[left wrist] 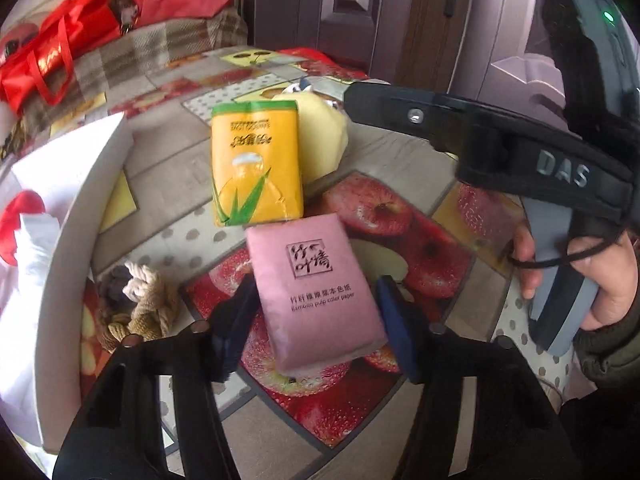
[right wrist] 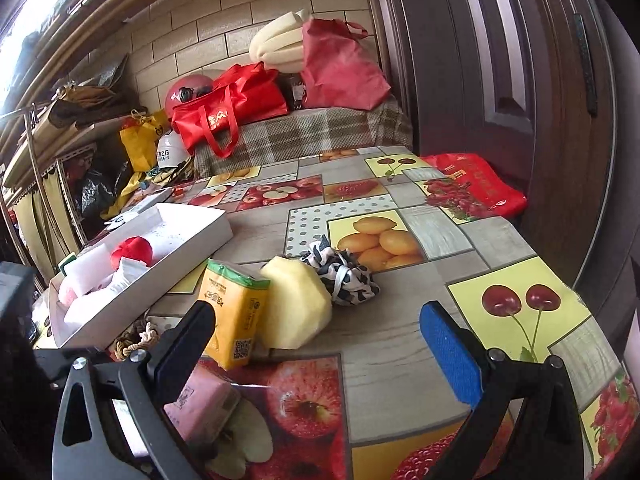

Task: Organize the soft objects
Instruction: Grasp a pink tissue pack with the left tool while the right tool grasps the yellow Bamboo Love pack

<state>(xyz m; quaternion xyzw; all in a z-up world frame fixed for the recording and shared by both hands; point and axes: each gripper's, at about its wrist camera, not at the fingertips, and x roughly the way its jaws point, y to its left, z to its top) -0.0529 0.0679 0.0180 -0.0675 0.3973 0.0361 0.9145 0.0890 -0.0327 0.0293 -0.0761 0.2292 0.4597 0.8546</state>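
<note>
A pink tissue pack [left wrist: 316, 292] lies on the fruit-print tablecloth between the open fingers of my left gripper [left wrist: 316, 328], which do not touch it; it shows at lower left in the right wrist view [right wrist: 200, 408]. Beyond it lie a yellow tissue pack [left wrist: 256, 164] [right wrist: 236, 320], a pale yellow sponge [left wrist: 320, 132] [right wrist: 296, 308] and a black-and-white scrunchie [right wrist: 340, 276]. A knotted rope [left wrist: 140, 304] [right wrist: 138, 338] lies beside a white box [left wrist: 86, 200] [right wrist: 192, 256] holding a red soft item [right wrist: 132, 252] and white ones. My right gripper [right wrist: 320, 340] is open and empty above the table.
The table's far and right edges meet a dark wooden door [right wrist: 500, 80]. A red bag [right wrist: 476, 188] lies at the far right corner. A plaid-covered bench [right wrist: 304, 132] behind the table carries red bags [right wrist: 232, 108]. A cluttered shelf [right wrist: 60, 152] stands at left.
</note>
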